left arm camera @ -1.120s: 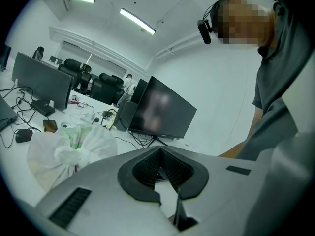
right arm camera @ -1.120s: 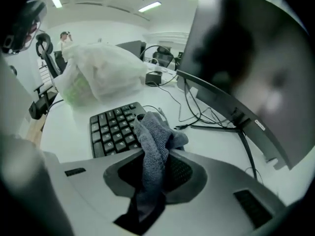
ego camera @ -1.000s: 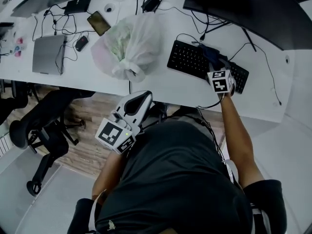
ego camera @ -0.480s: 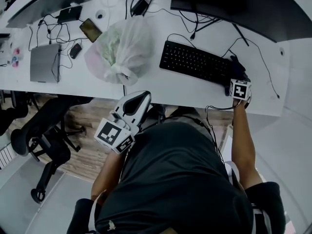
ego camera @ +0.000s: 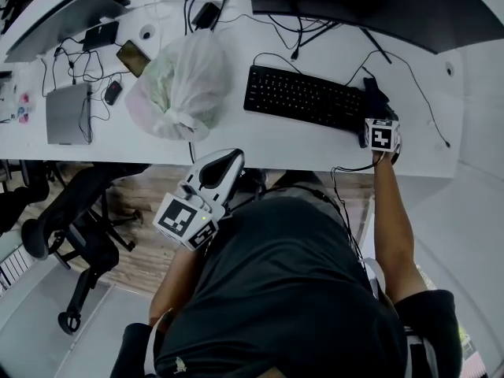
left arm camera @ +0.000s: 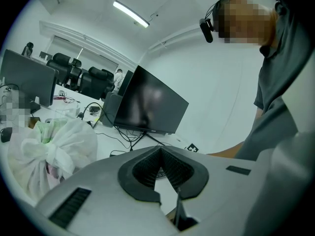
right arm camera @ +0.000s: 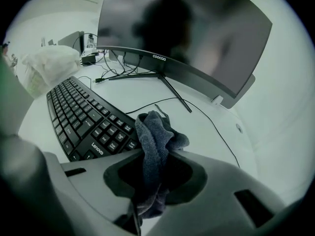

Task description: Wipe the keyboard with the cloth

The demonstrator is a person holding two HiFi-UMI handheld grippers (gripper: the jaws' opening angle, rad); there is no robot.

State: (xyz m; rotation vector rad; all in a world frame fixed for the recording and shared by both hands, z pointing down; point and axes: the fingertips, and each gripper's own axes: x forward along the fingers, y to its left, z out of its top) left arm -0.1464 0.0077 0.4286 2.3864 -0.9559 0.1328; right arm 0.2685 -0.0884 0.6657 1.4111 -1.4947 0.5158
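Right gripper (right arm camera: 157, 156) fingers pinch the bunched dark cloth (right arm camera: 156, 132), hiding the right end of the Lenovo keyboard (ego camera: 303, 97); left gripper (left arm camera: 160, 151) fingers pressed together, empty, short of the bench (ego camera: 260, 144).

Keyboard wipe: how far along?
Done: the cloth is picked up. In hand: the right gripper clamps it at the keyboard's right end. Remaining: the wiping itself; nothing shows which part is clean. The left gripper is shut, empty, idle by the person's torso.
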